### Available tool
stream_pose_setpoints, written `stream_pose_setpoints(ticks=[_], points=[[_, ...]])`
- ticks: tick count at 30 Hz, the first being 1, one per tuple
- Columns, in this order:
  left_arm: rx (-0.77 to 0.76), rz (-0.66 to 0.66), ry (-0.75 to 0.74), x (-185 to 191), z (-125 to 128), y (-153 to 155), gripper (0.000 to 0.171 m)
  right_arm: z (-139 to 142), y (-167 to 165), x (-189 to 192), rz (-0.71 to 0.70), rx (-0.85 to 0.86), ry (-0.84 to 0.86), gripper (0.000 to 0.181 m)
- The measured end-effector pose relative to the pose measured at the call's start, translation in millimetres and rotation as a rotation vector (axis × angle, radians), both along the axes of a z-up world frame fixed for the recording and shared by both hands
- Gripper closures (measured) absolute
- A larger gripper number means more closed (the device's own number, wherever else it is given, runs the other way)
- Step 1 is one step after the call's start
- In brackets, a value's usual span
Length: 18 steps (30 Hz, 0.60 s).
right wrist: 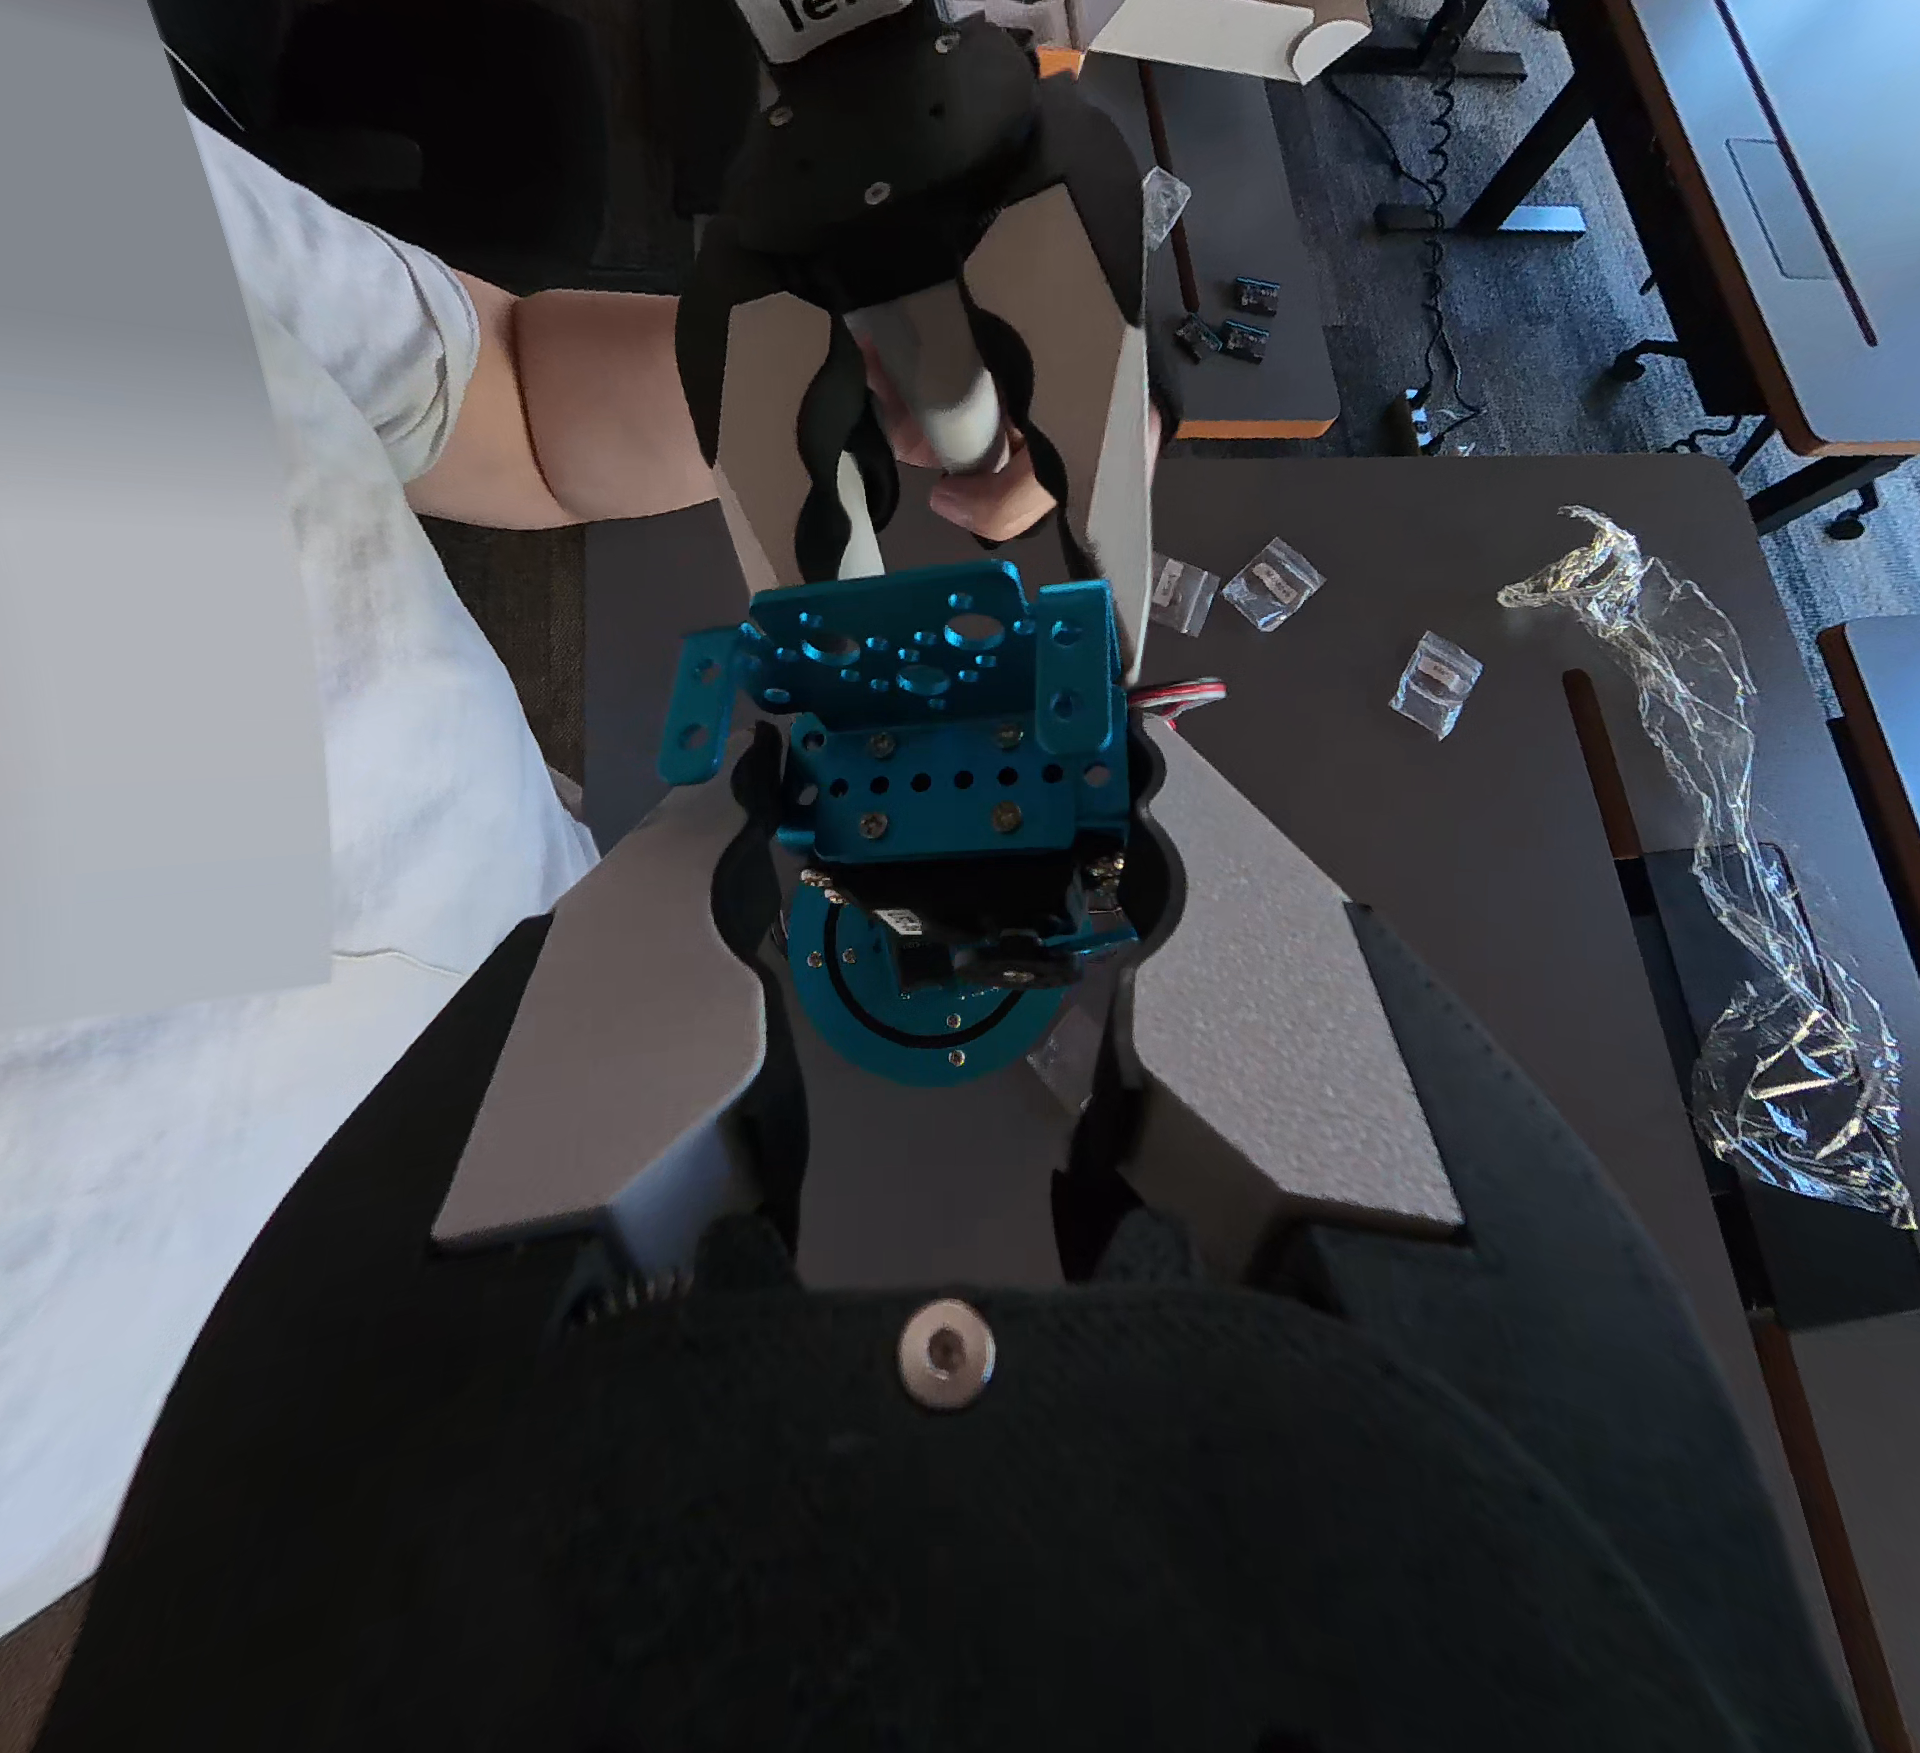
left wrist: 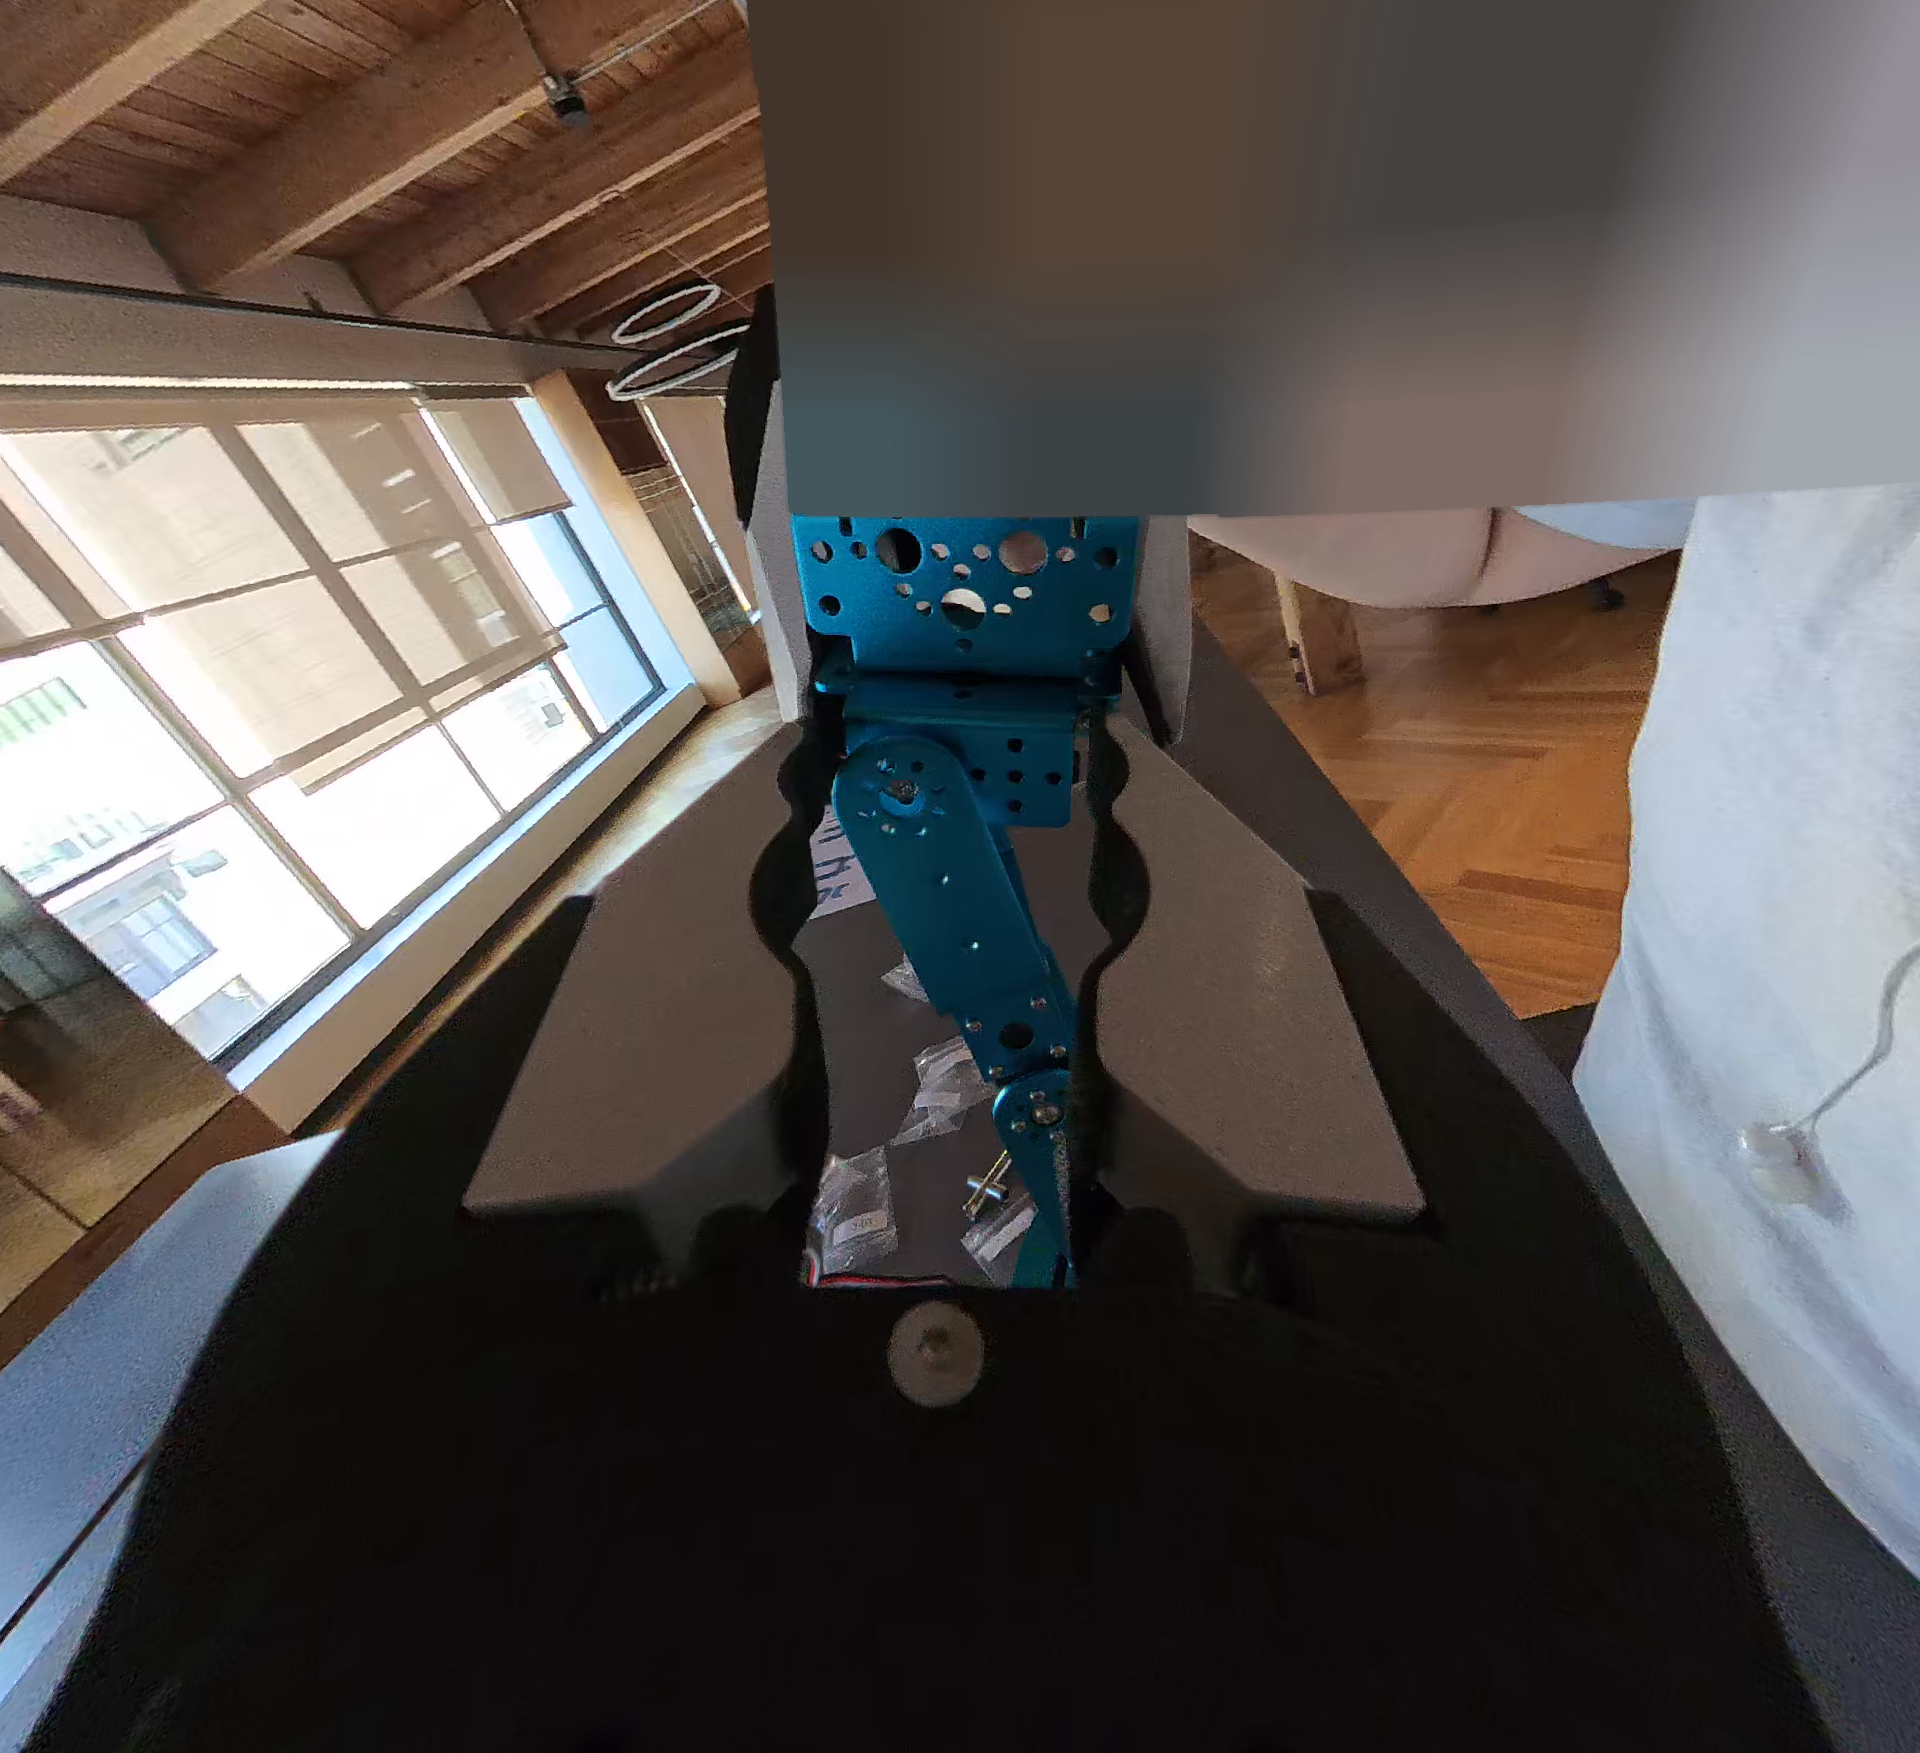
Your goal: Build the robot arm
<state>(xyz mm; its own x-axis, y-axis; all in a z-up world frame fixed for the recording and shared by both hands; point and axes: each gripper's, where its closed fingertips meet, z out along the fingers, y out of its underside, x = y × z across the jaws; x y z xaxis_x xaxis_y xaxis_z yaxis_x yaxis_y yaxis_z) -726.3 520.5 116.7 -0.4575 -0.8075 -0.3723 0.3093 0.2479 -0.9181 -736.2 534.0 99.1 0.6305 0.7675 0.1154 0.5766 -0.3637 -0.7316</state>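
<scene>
A blue metal bracket-and-servo assembly [right wrist: 914, 799] with a round blue base [right wrist: 914, 1028] is held above a dark table [right wrist: 1403, 872]. My right gripper [right wrist: 945, 768] is shut on its servo block, one finger on each side. My left gripper [right wrist: 982, 607] comes in from the opposite side and closes on the perforated top bracket. In the left wrist view the left gripper [left wrist: 961, 695] clamps the same assembly [left wrist: 956, 768], and a long blue link [left wrist: 956, 914] runs back between the fingers. Red and white servo wires [right wrist: 1190, 693] stick out on the right.
Small clear bags of parts [right wrist: 1273, 581] [right wrist: 1439, 680] and crumpled clear wrap [right wrist: 1714, 768] lie on the table. More bags [left wrist: 852, 1204] and a small metal cross tool [left wrist: 987, 1189] show under the link. Small black boards [right wrist: 1226, 332] and a white box [right wrist: 1205, 30] lie beyond. The person's shirt [left wrist: 1766, 976] is close. The grippers are tip to tip, or close to it.
</scene>
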Motion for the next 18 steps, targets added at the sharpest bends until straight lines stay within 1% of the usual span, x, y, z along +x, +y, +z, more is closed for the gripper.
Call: stream_pose_setpoints(ticks=[1, 4, 5, 7, 10, 15, 18], points=[[-0.009, 0.010, -0.002, -1.3, 1.0, 2.3, 0.125, 0.2, 0.5, -0.3, -0.002, 0.007, 0.004, 0.115], [-0.036, 0.003, 0.015, -3.7, -0.4, 3.7, 0.127, 0.8, 2.1, -1.3, -0.007, 0.029, 0.021, 0.115], [-0.043, -0.008, 0.031, -3.4, -2.1, 3.3, 0.123, 0.7, 2.3, -1.3, -0.007, 0.035, 0.018, 0.115], [-0.042, -0.024, 0.071, -0.9, -8.2, 3.6, 0.121, 1.0, 3.0, -1.7, -0.006, 0.042, 0.017, 0.115], [-0.008, -0.027, 0.022, 0.6, -6.9, 4.2, 0.122, 1.3, 4.1, -2.1, -0.001, 0.045, 0.016, 0.115], [0.037, -0.002, 0.019, 2.7, -8.3, 5.2, 0.129, 3.1, 5.3, -1.4, -0.005, 0.059, 0.018, 0.116], [0.052, 0.028, -0.001, 3.0, -8.3, 5.7, 0.128, 2.7, 5.8, -0.8, 0.005, 0.076, 0.018, 0.115]])
